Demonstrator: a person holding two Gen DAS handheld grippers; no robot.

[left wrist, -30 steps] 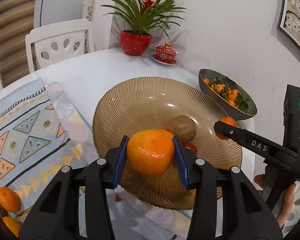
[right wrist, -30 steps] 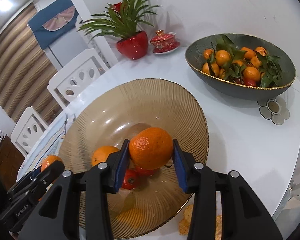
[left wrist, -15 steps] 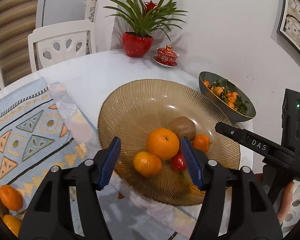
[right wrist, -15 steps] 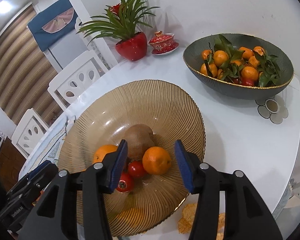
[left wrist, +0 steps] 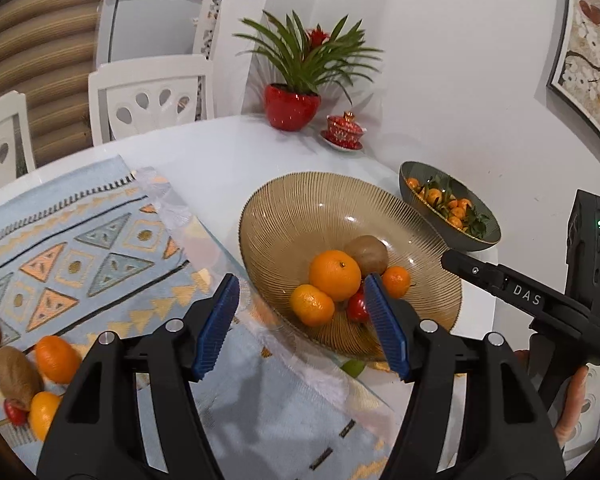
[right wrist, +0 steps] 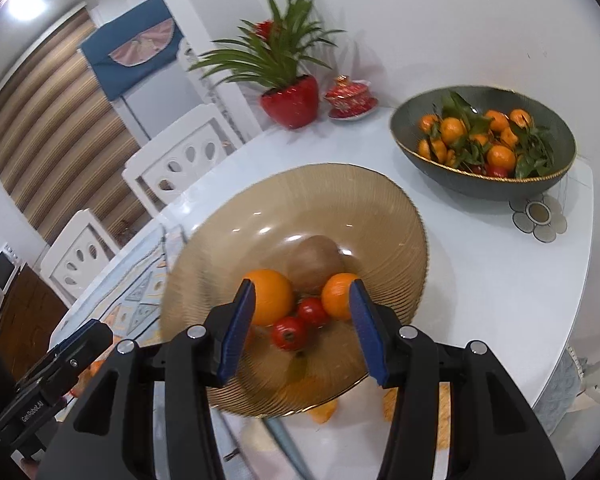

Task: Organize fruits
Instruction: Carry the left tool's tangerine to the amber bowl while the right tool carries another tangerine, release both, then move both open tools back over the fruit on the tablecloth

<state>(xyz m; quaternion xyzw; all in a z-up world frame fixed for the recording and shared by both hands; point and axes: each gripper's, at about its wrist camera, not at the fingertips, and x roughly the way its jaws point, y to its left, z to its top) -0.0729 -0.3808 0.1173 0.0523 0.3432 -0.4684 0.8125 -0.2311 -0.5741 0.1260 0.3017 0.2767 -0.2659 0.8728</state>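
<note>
we've got both grippers empty over the amber ribbed bowl. left gripper has its blue pads spread wide, nothing between them, and the right gripper is spread the same way.

just beyond our left fingertips sits the big orange, stem dimple facing up and a bit right. touching it: a smaller mandarin nearer the fingers, the kiwi behind with its long axis running roughly left-right, another mandarin by the right pad, and a cherry tomato. loose fruit lies on the patterned mat off left of our fingers.
</note>
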